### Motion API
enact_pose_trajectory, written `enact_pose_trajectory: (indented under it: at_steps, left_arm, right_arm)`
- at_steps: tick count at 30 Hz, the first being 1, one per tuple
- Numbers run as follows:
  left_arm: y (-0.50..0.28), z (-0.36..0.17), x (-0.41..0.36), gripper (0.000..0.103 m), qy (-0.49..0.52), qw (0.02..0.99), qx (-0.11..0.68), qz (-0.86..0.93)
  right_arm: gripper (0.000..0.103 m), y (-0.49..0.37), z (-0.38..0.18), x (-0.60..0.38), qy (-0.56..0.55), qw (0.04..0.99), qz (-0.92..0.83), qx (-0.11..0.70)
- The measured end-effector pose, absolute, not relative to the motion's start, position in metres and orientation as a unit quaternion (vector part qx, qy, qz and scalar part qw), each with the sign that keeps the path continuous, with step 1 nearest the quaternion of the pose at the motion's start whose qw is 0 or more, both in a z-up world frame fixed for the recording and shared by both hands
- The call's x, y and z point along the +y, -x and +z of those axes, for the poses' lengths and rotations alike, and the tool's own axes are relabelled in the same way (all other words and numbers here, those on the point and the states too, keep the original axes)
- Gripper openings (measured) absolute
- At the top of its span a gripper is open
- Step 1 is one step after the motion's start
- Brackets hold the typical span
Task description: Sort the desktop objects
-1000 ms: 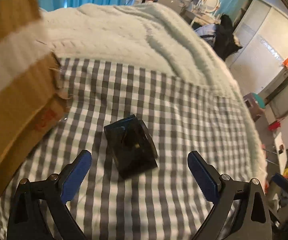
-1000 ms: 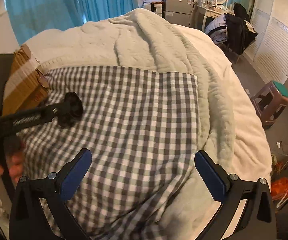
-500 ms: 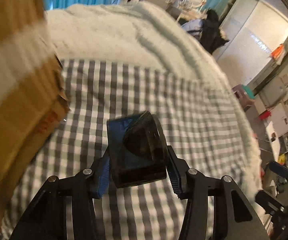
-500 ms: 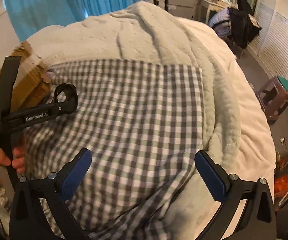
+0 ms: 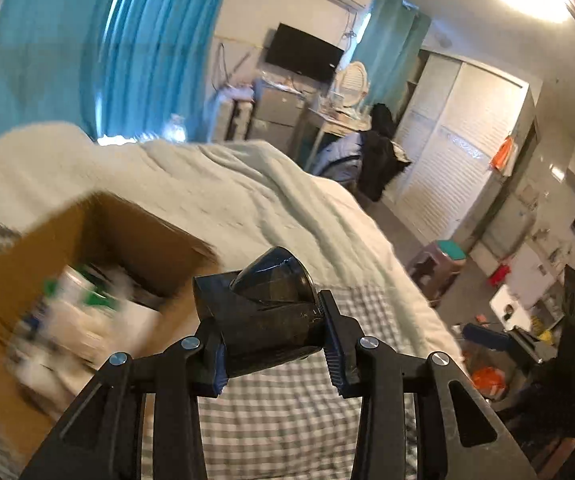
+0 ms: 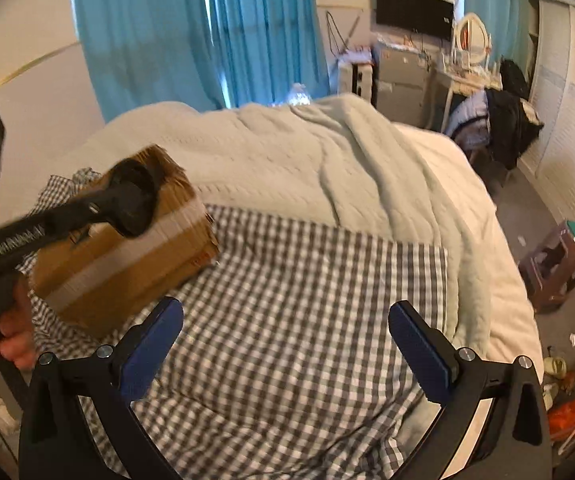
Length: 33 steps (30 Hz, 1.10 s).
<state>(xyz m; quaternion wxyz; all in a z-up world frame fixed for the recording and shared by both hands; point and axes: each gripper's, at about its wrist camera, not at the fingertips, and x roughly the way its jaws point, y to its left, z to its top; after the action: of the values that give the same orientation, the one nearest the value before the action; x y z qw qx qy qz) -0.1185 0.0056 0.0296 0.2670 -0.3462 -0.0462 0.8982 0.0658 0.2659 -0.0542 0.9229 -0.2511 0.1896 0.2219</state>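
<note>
My left gripper (image 5: 273, 354) is shut on a black blocky object with a round cone-shaped front (image 5: 261, 316). It holds the object in the air beside the open cardboard box (image 5: 99, 236), which has several blurred white and green items inside. In the right wrist view the left gripper (image 6: 127, 200) with the black object hovers over the box (image 6: 135, 256). My right gripper (image 6: 285, 340) is open and empty above the grey checked cloth (image 6: 287, 320).
The checked cloth (image 5: 287, 420) lies on a bed with a pale green blanket (image 6: 307, 160). Blue curtains (image 6: 191, 28) hang behind. A small stool (image 6: 567, 256) and floor clutter stand to the right of the bed.
My left gripper closed on the black object on the cloth, lifted it and swung it left over the cardboard box. My right gripper stayed open above the cloth and tilted up a little.
</note>
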Motion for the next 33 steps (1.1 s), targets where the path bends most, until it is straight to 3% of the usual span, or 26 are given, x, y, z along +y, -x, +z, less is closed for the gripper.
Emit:
enact_pose_trajectory:
  at_steps: [6, 8, 9, 10, 16, 21, 33]
  left_arm:
    - [0.147, 0.024, -0.044, 0.044, 0.365, 0.181, 0.026, 0.913]
    - [0.153, 0.015, -0.066, 0.064, 0.355, 0.160, 0.006, 0.921]
    - [0.155, 0.013, -0.072, 0.083, 0.352, 0.154, -0.001, 0.923]
    - [0.157, 0.011, -0.080, 0.094, 0.346, 0.141, -0.009, 0.928]
    - [0.138, 0.003, -0.098, 0.103, 0.353, 0.117, -0.016, 0.928]
    - [0.107, -0.017, -0.080, 0.103, 0.377, 0.092, 0.049, 0.920]
    - [0.102, -0.035, -0.080, 0.103, 0.396, 0.064, 0.016, 0.916]
  right_arm:
    - [0.103, -0.050, -0.054, 0.312, 0.258, 0.915, 0.251, 0.181]
    - [0.103, -0.048, -0.059, 0.326, 0.257, 0.913, 0.259, 0.184]
    - [0.103, -0.048, -0.061, 0.332, 0.254, 0.913, 0.261, 0.185]
    - [0.103, -0.048, -0.065, 0.339, 0.249, 0.913, 0.263, 0.187]
    - [0.103, -0.048, -0.077, 0.352, 0.227, 0.922, 0.248, 0.192]
    - [0.103, -0.056, -0.097, 0.354, 0.233, 0.931, 0.190, 0.205]
    - [0.103, -0.074, -0.121, 0.329, 0.228, 0.928, 0.166, 0.242]
